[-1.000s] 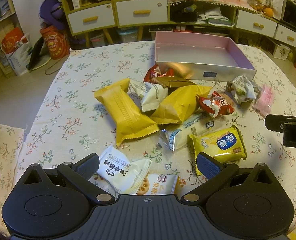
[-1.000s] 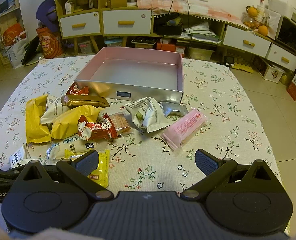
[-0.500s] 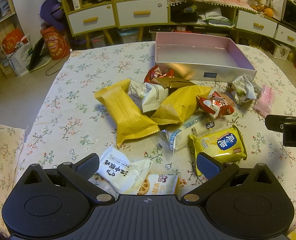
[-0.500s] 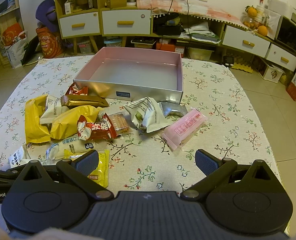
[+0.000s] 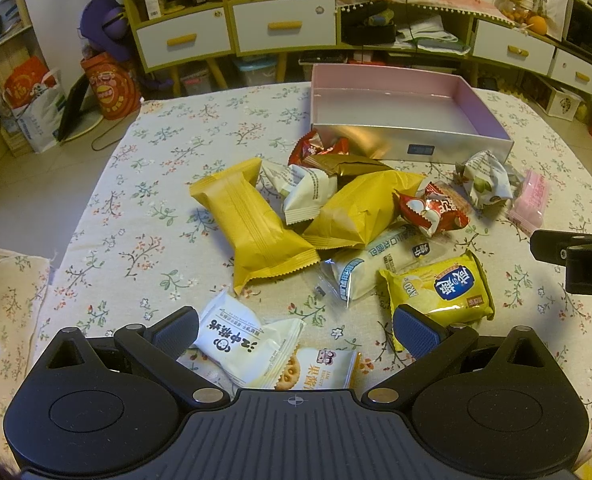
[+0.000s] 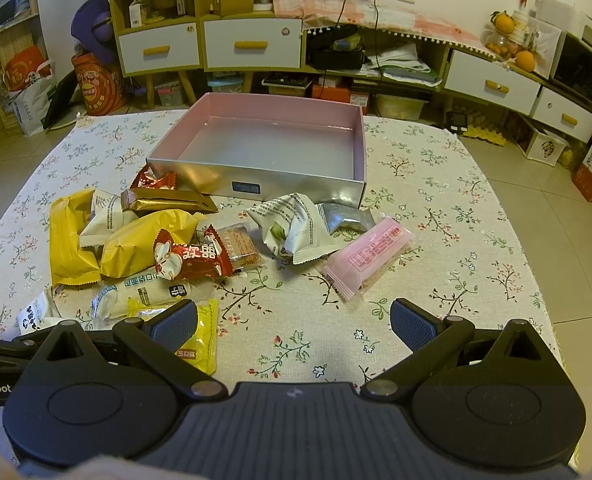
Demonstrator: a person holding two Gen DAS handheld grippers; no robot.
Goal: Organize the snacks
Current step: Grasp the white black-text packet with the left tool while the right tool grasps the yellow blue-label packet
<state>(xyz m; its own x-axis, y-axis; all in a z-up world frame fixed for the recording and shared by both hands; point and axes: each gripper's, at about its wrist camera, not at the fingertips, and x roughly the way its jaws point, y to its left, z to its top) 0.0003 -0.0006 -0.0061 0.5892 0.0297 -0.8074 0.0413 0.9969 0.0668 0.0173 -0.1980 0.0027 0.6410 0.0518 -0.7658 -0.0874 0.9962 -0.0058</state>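
Note:
An empty pink box [image 5: 400, 108] [image 6: 272, 144] with silver walls stands at the far side of the flowered table. In front of it lies a heap of several snack packets: two yellow bags [image 5: 252, 228] [image 6: 144, 240], a red packet [image 5: 432, 210] [image 6: 192, 258], a gold bar [image 6: 168, 202], white wrappers [image 6: 292, 224] and a pink packet [image 6: 366, 256] off to the right. My left gripper [image 5: 294, 330] is open above a white packet [image 5: 236, 340] and a biscuit packet [image 5: 320, 370]. My right gripper [image 6: 292, 320] is open over bare cloth, with a yellow packet [image 6: 204, 336] by its left finger.
The flowered tablecloth [image 6: 436, 208] shows bare areas on the table's right side and on its left side [image 5: 136, 216]. Yellow-and-white drawer cabinets [image 6: 252, 44] line the back wall, and bags [image 5: 108, 88] stand on the floor at the far left.

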